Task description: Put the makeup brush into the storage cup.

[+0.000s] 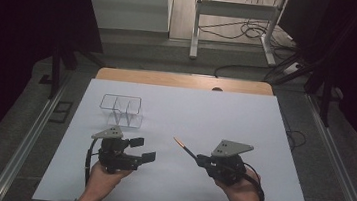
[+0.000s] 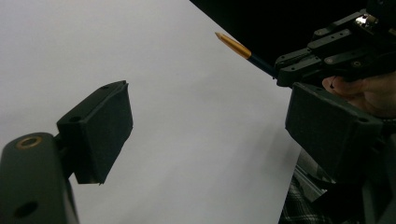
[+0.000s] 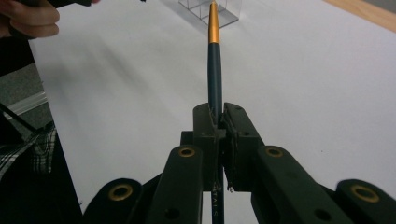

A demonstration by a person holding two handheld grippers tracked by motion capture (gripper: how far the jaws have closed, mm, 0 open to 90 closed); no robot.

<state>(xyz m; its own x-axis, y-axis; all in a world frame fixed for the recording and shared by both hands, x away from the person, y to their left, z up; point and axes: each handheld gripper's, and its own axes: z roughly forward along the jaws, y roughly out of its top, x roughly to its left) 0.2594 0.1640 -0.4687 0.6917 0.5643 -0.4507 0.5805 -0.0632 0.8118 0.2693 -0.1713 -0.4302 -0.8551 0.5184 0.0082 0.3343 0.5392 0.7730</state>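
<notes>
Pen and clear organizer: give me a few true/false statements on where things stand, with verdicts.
1. The right gripper is shut on the pen. True.
2. The left gripper holds the pen. False: its jaws stand apart with nothing between them.
3. The pen already stands in the clear organizer. False: in the high view it is held above the white mat, apart from the organizer.
4. The pen's gold end points away from the right gripper, toward the organizer. True.
5. The organizer sits on the far left part of the mat, beyond the left gripper. True.
</notes>
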